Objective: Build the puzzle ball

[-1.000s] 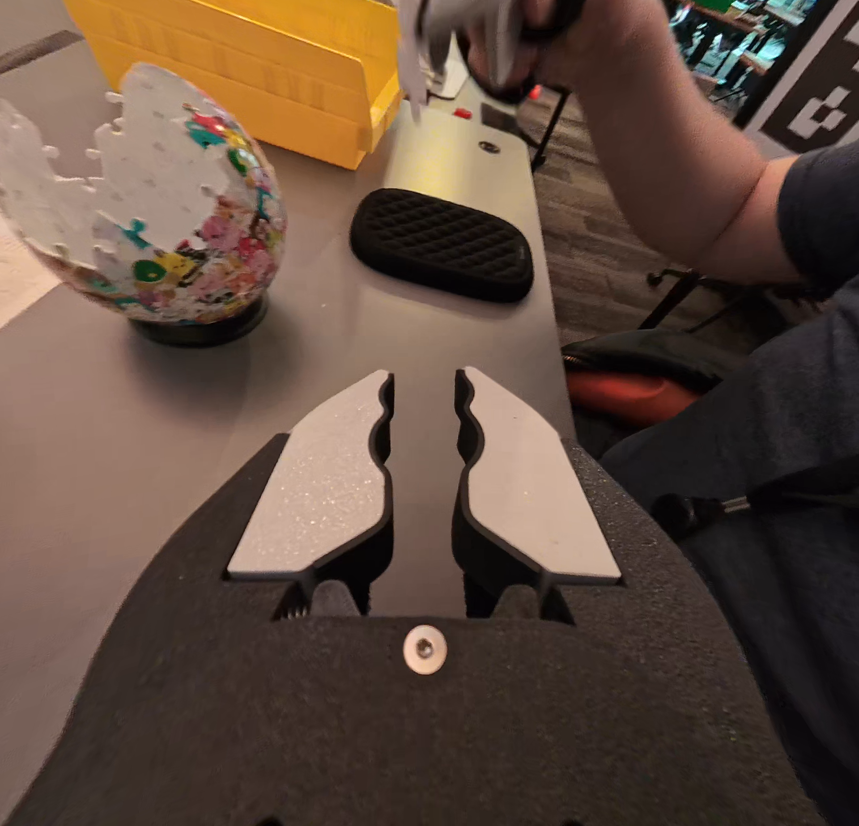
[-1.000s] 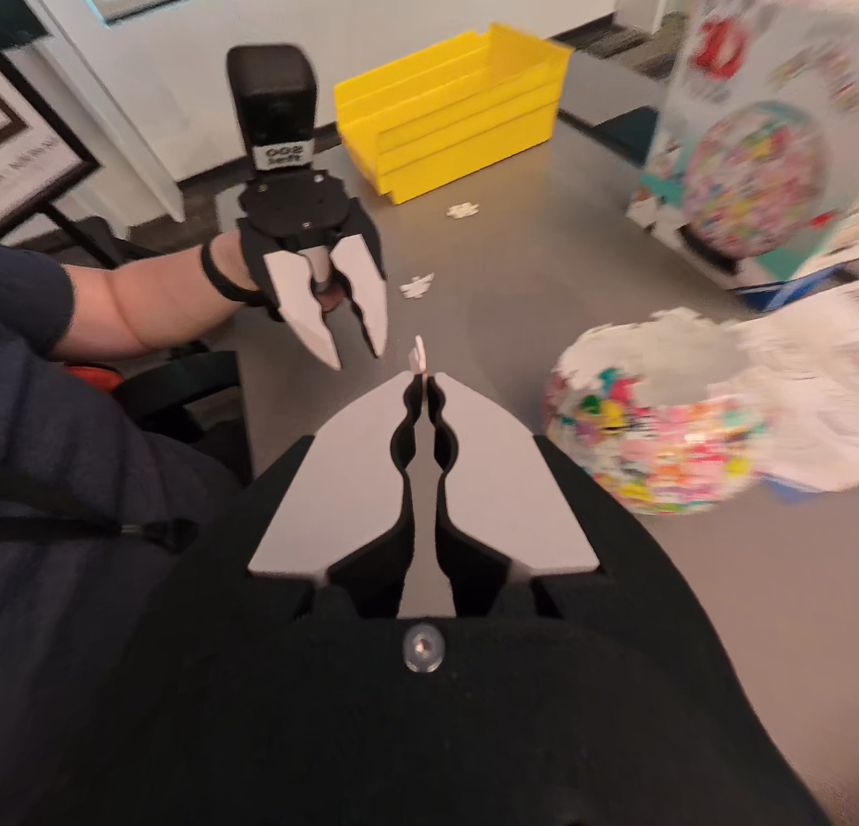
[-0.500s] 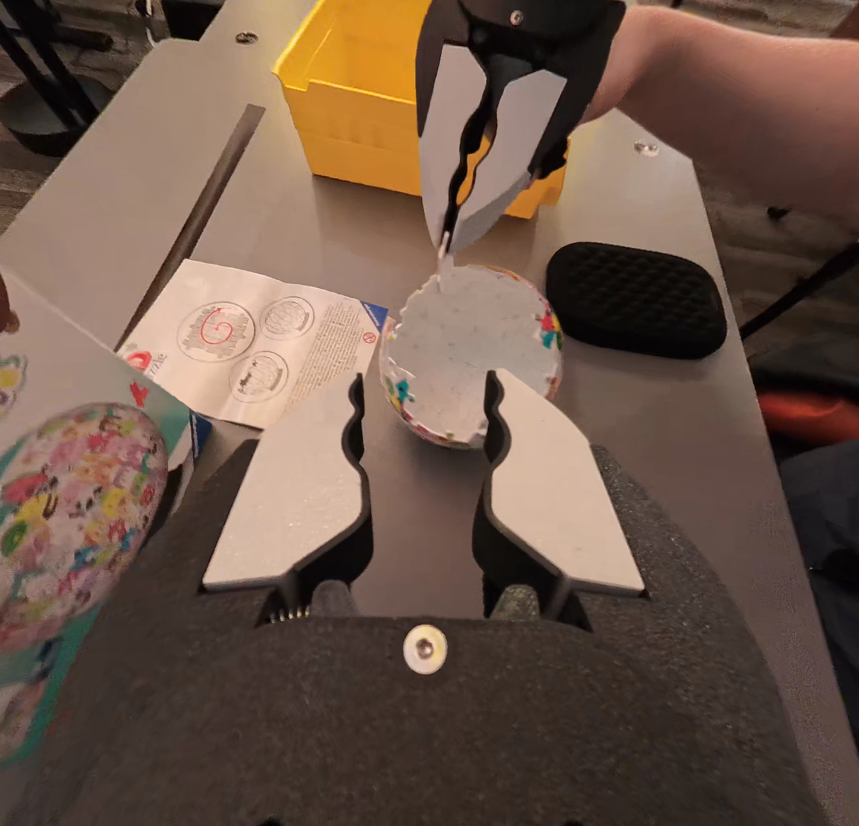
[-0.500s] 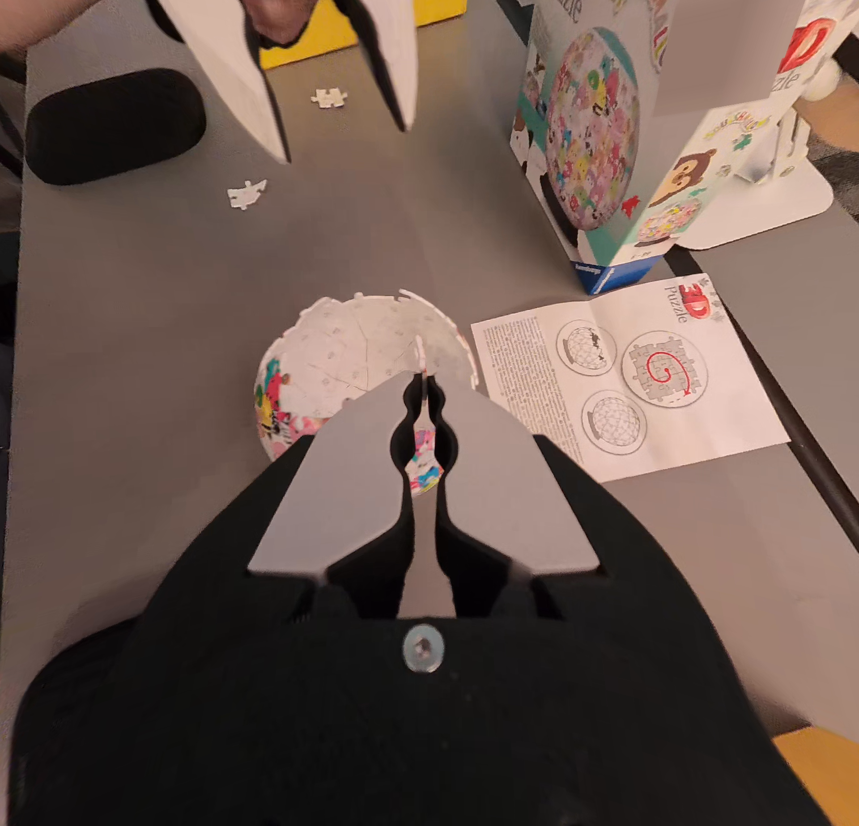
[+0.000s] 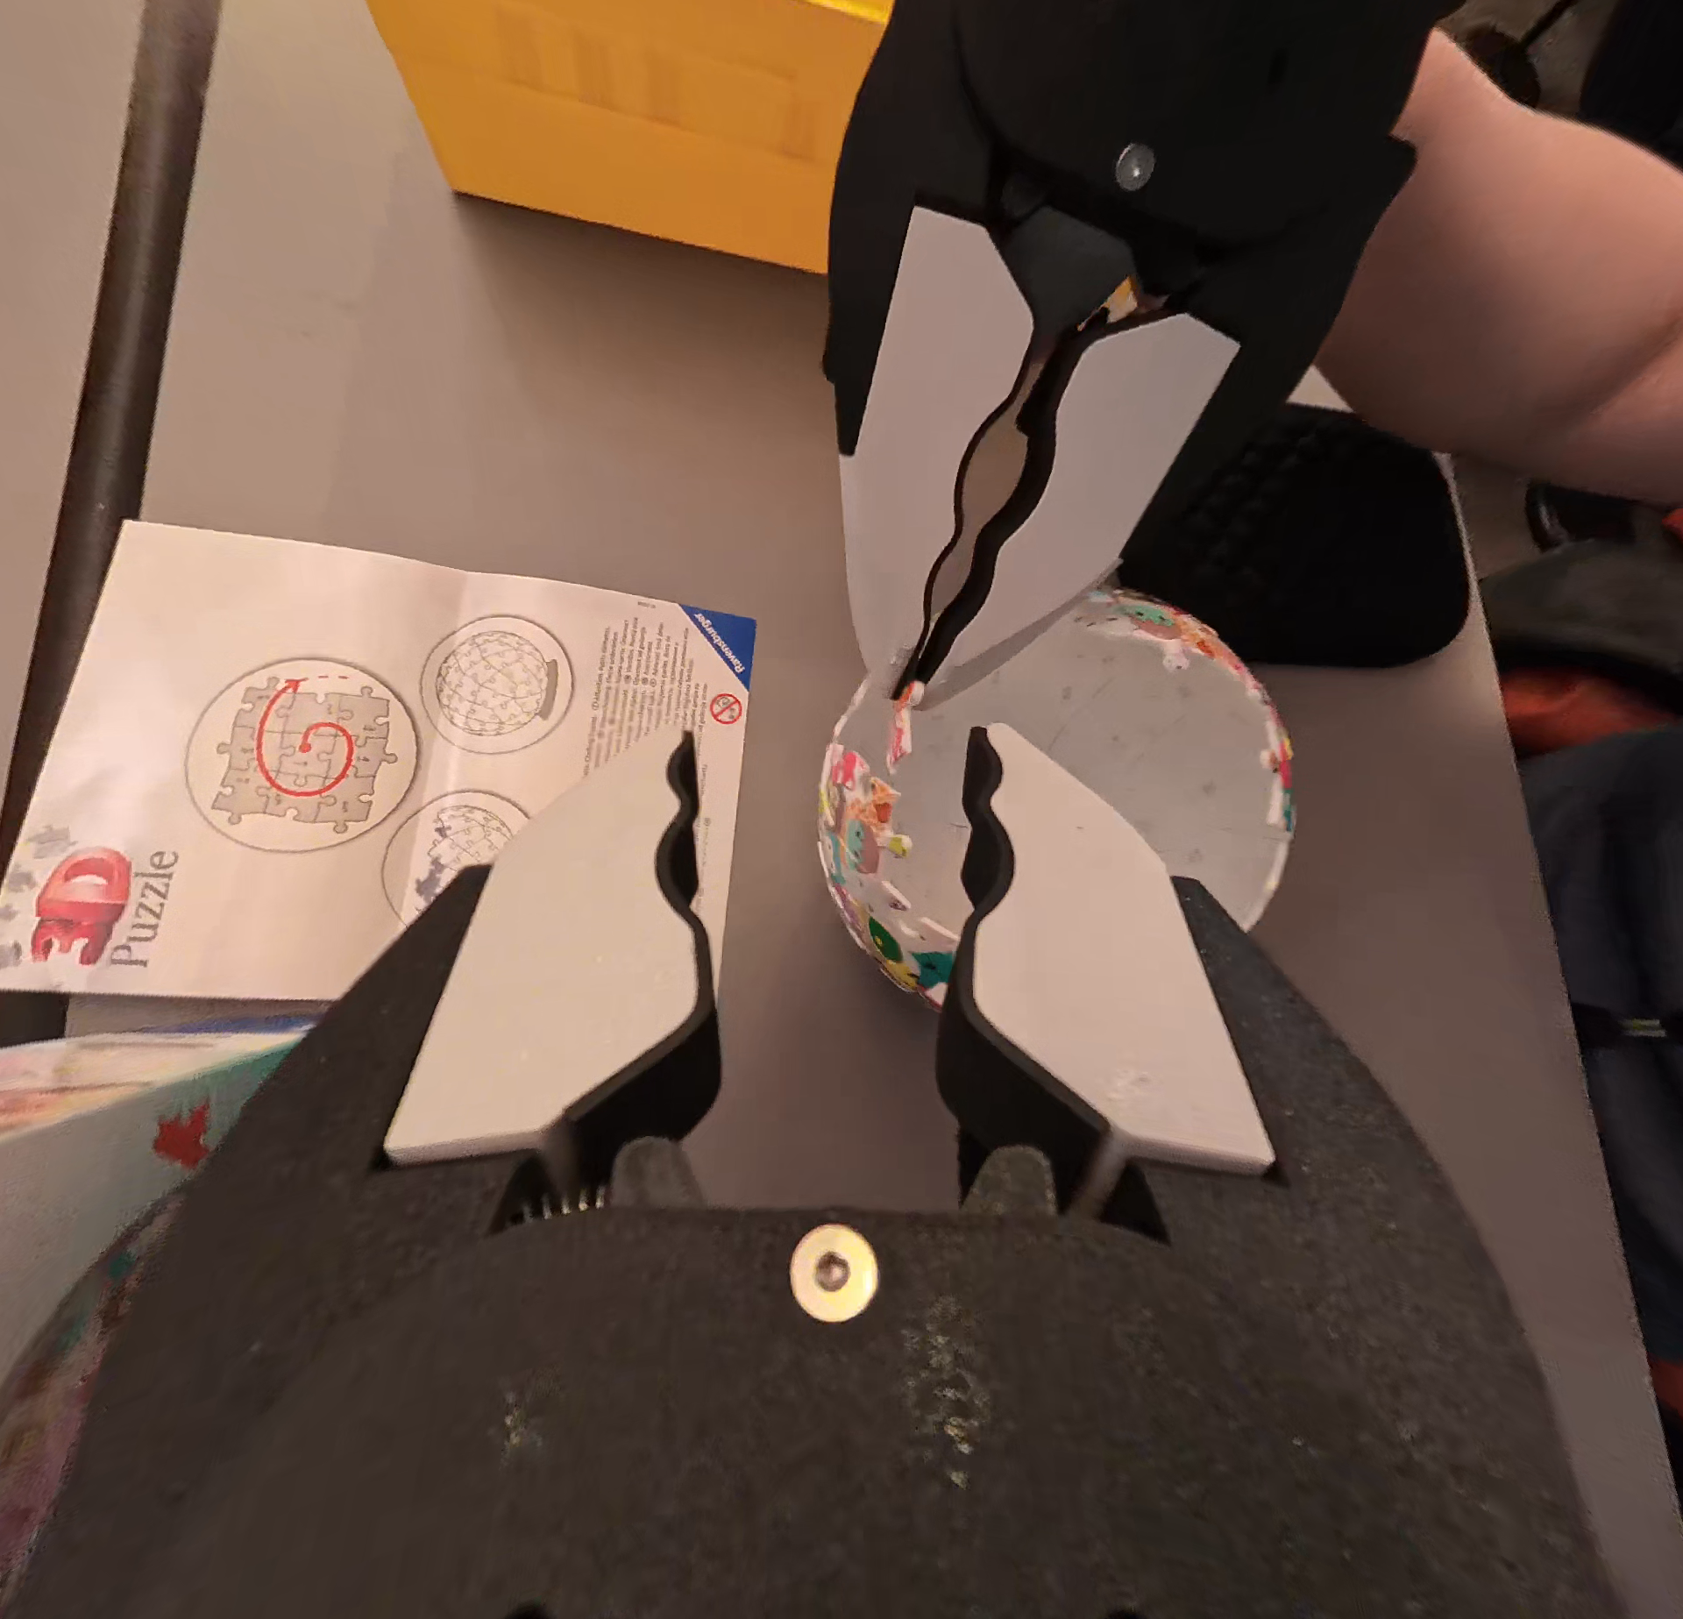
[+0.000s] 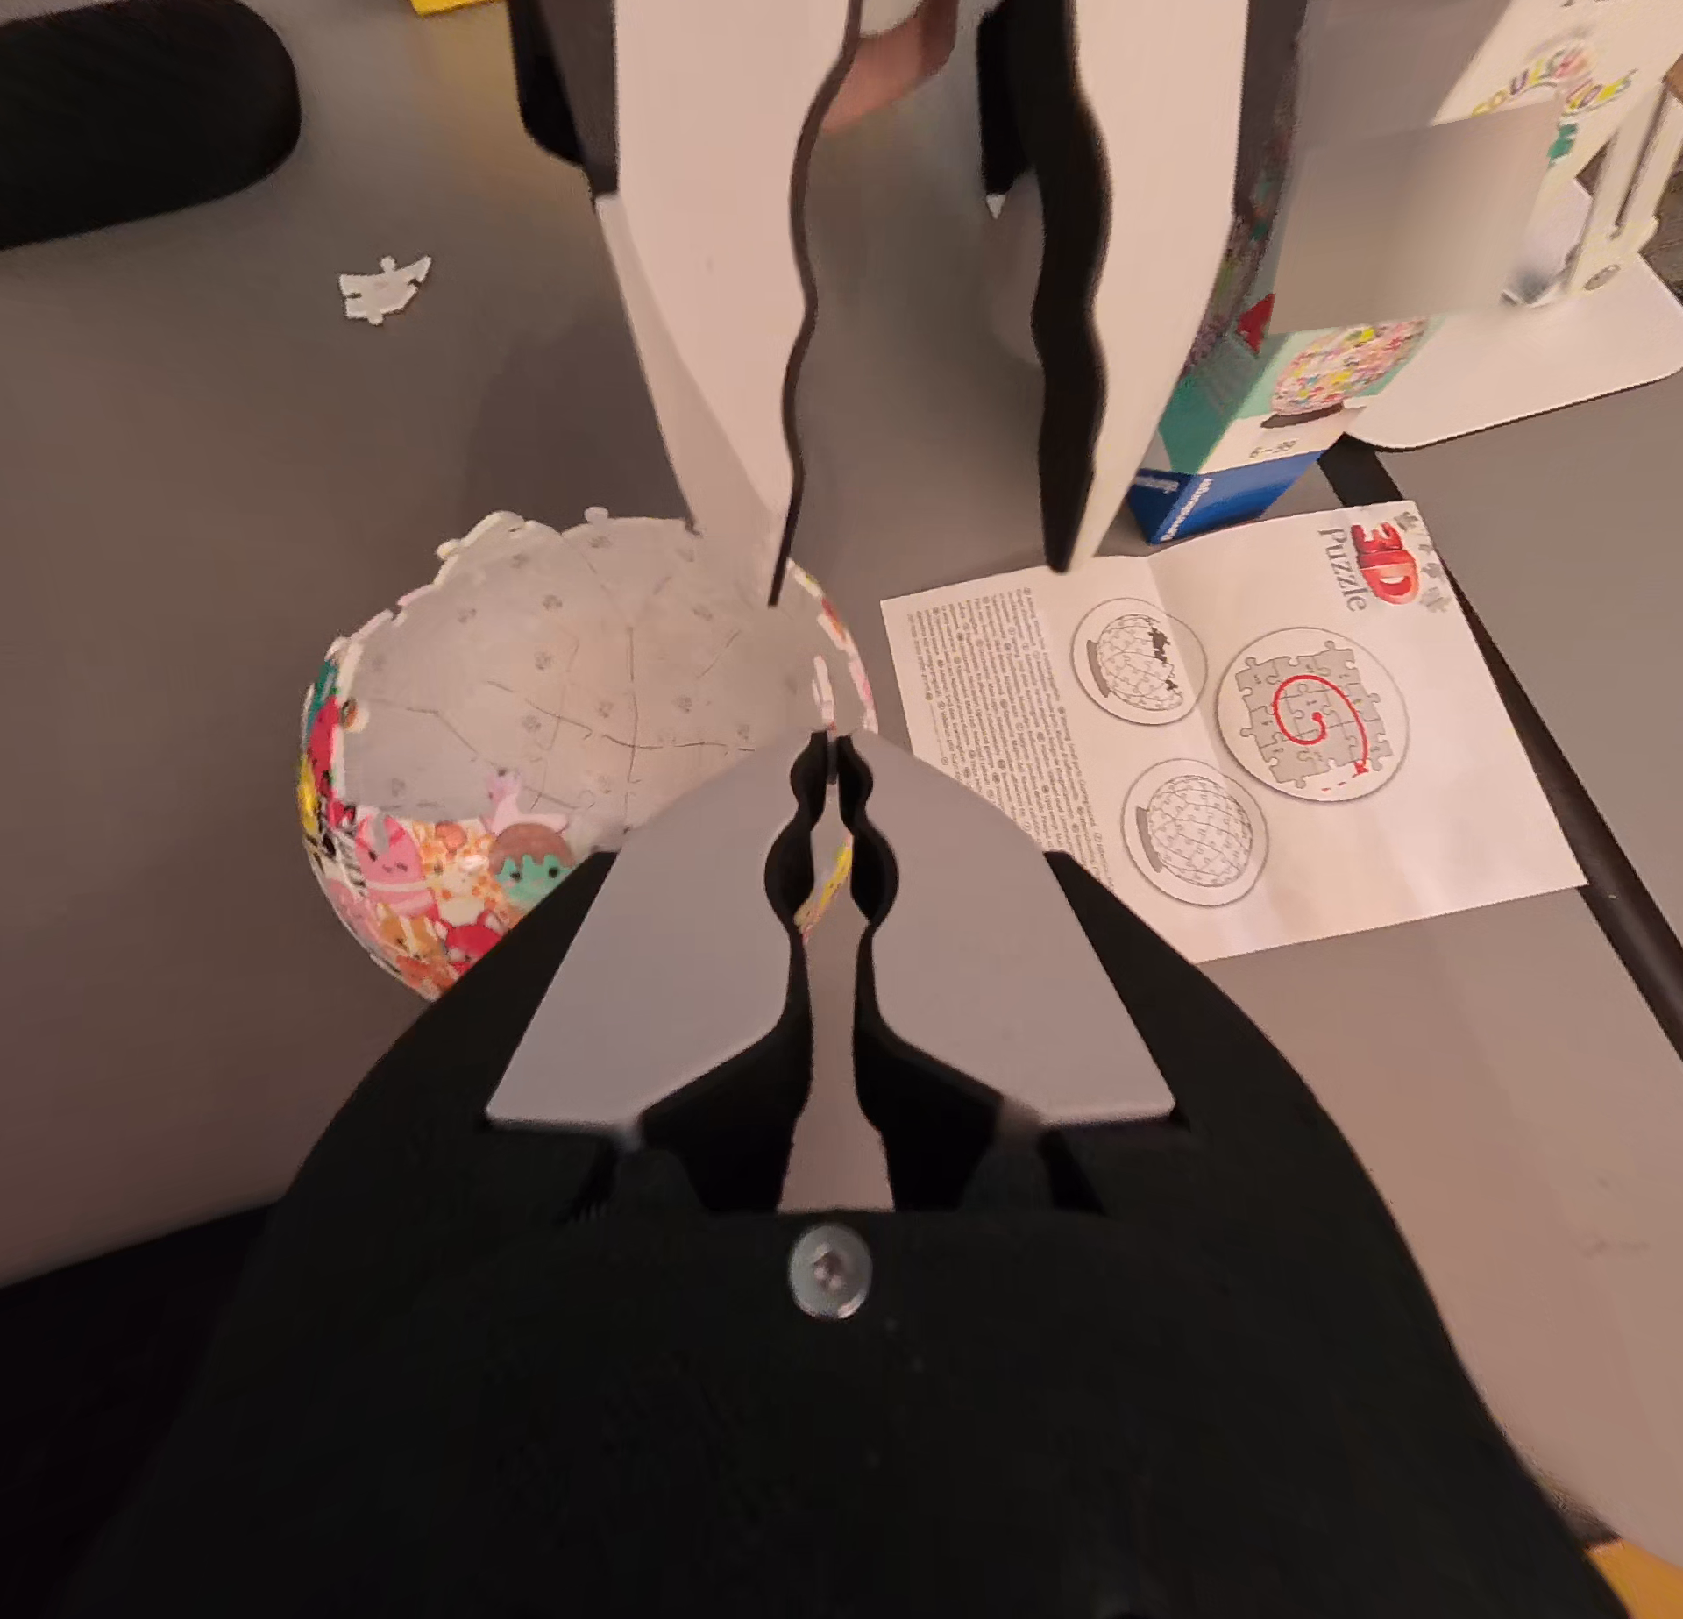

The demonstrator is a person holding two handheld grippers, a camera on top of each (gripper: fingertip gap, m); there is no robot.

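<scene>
The half-built puzzle ball [image 5: 1120, 756] sits on the grey table as an open bowl, white inside and bright cartoon print outside; it also shows in the right wrist view [image 6: 565, 710]. My right gripper [image 6: 831, 742] is shut on a small puzzle piece [image 5: 903, 728] and holds it at the bowl's rim. It comes down from above in the left wrist view [image 5: 911, 687]. My left gripper [image 5: 831, 742] is open and empty, hovering just above the same side of the ball. It hangs into the right wrist view [image 6: 915, 578].
A yellow bin [image 5: 656, 73] stands at the back. A black pad [image 5: 1320, 555] lies beside the ball. A folded instruction sheet [image 6: 1229, 728] and the puzzle box [image 6: 1275, 373] are on the other side. A loose white piece [image 6: 382, 287] lies on the table. The tips of both grippers are at nearly the same place.
Both grippers have come over the ball from the table's side and moved down close to it. The right gripper has brought its piece to the rim. The left has opened wider.
</scene>
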